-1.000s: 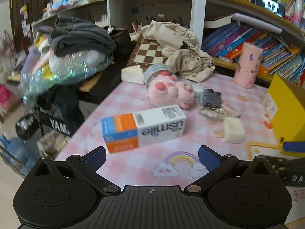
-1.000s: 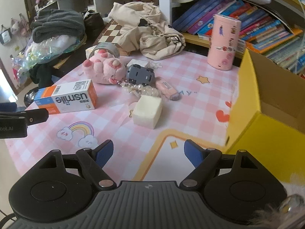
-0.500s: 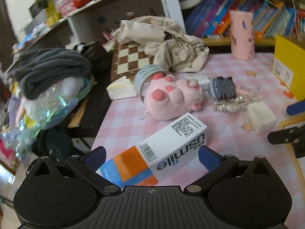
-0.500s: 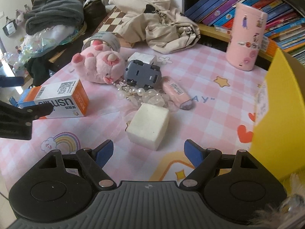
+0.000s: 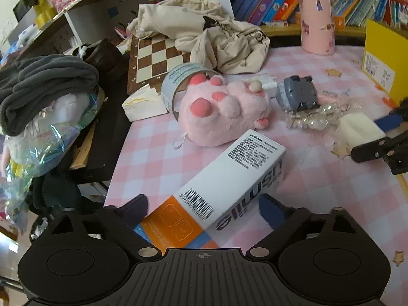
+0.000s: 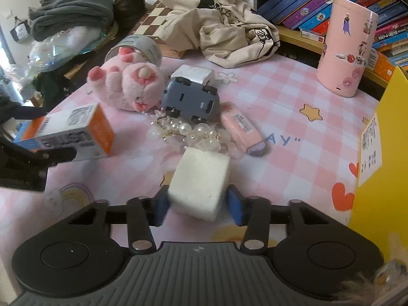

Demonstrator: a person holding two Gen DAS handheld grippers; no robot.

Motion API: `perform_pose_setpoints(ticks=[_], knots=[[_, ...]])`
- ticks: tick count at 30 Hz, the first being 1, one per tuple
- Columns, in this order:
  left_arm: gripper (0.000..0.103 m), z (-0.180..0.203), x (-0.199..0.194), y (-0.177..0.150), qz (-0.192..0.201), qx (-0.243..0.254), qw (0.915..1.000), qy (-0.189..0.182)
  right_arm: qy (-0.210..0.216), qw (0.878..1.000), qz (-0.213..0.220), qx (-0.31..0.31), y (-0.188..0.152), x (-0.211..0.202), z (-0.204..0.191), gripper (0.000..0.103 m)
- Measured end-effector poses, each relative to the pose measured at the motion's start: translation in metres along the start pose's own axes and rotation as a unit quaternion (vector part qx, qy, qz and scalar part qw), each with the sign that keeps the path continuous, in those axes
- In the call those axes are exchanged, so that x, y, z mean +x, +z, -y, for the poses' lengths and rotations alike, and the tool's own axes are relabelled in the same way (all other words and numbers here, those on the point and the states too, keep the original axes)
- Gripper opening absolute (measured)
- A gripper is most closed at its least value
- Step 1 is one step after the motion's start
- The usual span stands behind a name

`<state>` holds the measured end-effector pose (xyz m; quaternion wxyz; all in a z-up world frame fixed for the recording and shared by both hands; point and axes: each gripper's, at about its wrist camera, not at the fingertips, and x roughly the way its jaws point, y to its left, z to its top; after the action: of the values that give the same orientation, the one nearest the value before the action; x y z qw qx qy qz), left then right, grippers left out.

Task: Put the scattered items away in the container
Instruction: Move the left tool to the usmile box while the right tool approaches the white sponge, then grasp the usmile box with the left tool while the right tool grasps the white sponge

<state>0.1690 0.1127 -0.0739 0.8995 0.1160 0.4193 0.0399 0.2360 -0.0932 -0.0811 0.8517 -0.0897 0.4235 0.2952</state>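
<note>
Tablecloth (image 6: 293, 97) holds sponge (image 6: 199, 183) (fingers (image 6: 160, 207) closing).

Your left wrist camera sits low and close over the table's left edge, tilted steeply down, facing the shelves at twelve o'clock. The usmile box (image 5: 224, 178) fills its near field; the pink plush paw (image 5: 224, 112) lies just past it at twelve.

Your right wrist camera looks down the same way from further right, near the yellow container (image 6: 382, 158) at three o'clock, with the white foam block (image 6: 200, 186) right under the lens.

Both views share the plush paw, the grey toy car (image 6: 191, 99), the box, and each other's gripper at the frame edge.
</note>
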Motion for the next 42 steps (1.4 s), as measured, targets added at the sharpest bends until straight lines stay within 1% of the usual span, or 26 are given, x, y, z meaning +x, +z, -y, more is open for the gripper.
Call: perform_pose_setpoints(ticks=[2, 3, 5, 6, 8, 10, 11, 13, 15, 17, 19, 24, 28, 29, 31, 33, 34, 38, 42], knots=[[0.073, 0.0, -0.008, -0.001, 0.0, -0.011, 0.9999, -0.007, 0.001, 1.0, -0.003, 0.003, -0.004, -0.005, 0.001, 0.04], [0.07, 0.0, -0.011, -0.002, 0.0, -0.016, 0.9998, -0.011, -0.001, 1.0, -0.006, 0.004, -0.006, -0.008, 0.001, 0.039], [0.06, 0.001, -0.019, -0.004, -0.002, -0.026, 0.9994, -0.021, -0.004, 1.0, -0.012, 0.008, -0.012, -0.015, 0.002, 0.038], [0.057, 0.002, -0.023, -0.005, -0.002, -0.029, 0.9992, -0.028, -0.004, 1.0, -0.016, 0.01, -0.016, -0.019, 0.002, 0.038], [0.048, 0.005, -0.031, -0.007, -0.005, -0.035, 0.9984, -0.043, -0.001, 1.0, -0.026, 0.007, -0.024, -0.027, 0.002, 0.038], [0.044, 0.009, -0.038, -0.01, -0.008, -0.04, 0.9974, -0.06, 0.002, 0.999, -0.036, 0.005, -0.033, -0.036, 0.002, 0.038], [0.043, 0.011, -0.041, -0.012, -0.009, -0.04, 0.9969, -0.067, 0.003, 0.999, -0.041, 0.003, -0.037, -0.04, 0.002, 0.038], [0.044, 0.015, -0.045, -0.015, -0.007, -0.037, 0.9972, -0.064, -0.003, 0.999, -0.042, 0.0, -0.041, -0.044, 0.001, 0.04], [0.049, 0.017, -0.043, -0.014, -0.007, -0.036, 0.9979, -0.054, -0.009, 0.999, -0.037, 0.003, -0.041, -0.044, 0.001, 0.045], [0.059, 0.017, -0.039, -0.012, -0.007, -0.036, 0.9983, -0.046, -0.012, 1.0, -0.029, 0.002, -0.038, -0.044, 0.0, 0.046], [0.064, 0.018, -0.034, -0.009, -0.006, -0.032, 0.9986, -0.04, -0.016, 1.0, -0.027, -0.003, -0.035, -0.04, -0.001, 0.047], [0.064, 0.019, -0.02, -0.003, -0.012, -0.032, 0.9984, -0.045, -0.02, 0.999, -0.034, 0.005, -0.032, -0.034, -0.001, 0.044], [0.06, 0.022, -0.011, -0.006, -0.029, -0.045, 0.9971, -0.054, -0.023, 0.999, -0.035, 0.004, -0.033, -0.035, -0.002, 0.042], [0.055, 0.023, -0.009, -0.008, -0.035, -0.047, 0.9966, -0.058, -0.025, 0.999, -0.035, 0.002, -0.033, -0.035, -0.002, 0.041], [0.048, 0.026, -0.006, -0.012, -0.042, -0.05, 0.9961, -0.058, -0.026, 0.999, -0.038, 0.003, -0.035, -0.037, -0.004, 0.041], [0.045, 0.025, -0.007, -0.015, -0.039, -0.061, 0.9954, -0.063, -0.028, 0.999, -0.041, 0.009, -0.038, -0.038, -0.004, 0.04], [0.039, 0.023, -0.008, -0.015, -0.039, -0.072, 0.9943, -0.069, -0.029, 0.999, -0.039, 0.011, -0.04, -0.038, -0.004, 0.04], [0.038, 0.017, -0.014, -0.019, -0.041, -0.115, 0.988, -0.094, -0.034, 0.999, -0.034, 0.018, -0.042, -0.043, -0.006, 0.035], [0.038, 0.012, -0.031, -0.026, -0.032, -0.173, 0.976, -0.129, -0.035, 0.999, -0.021, 0.032, -0.045, -0.055, -0.008, 0.034]])
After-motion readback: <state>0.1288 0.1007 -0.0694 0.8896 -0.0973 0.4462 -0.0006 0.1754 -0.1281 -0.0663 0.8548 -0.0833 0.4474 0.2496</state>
